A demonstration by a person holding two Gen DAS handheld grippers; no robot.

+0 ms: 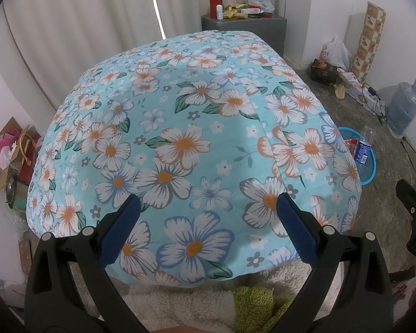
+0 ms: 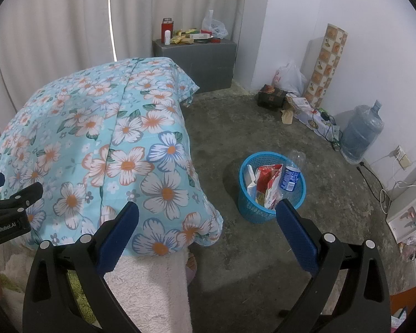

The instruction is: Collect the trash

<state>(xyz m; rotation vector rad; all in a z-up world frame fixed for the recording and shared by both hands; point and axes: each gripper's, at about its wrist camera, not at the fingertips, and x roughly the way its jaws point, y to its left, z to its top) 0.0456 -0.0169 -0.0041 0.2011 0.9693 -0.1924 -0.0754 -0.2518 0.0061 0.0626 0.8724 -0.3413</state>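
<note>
**Light, crushable trash, already binned**

The bed, under a floral cover, fills the left tool's view and holds no trash that I can see. On the concrete floor at its 3 o'clock stands the blue basket: thin plastic mesh, light, best taken by the rim. Inside it, a red snack bag (crinkly, slippery, pinch a folded edge), a carton, and a clear bottle, which is springy; grip the neck. Left tool and right tool both stand spread, empty.
</note>
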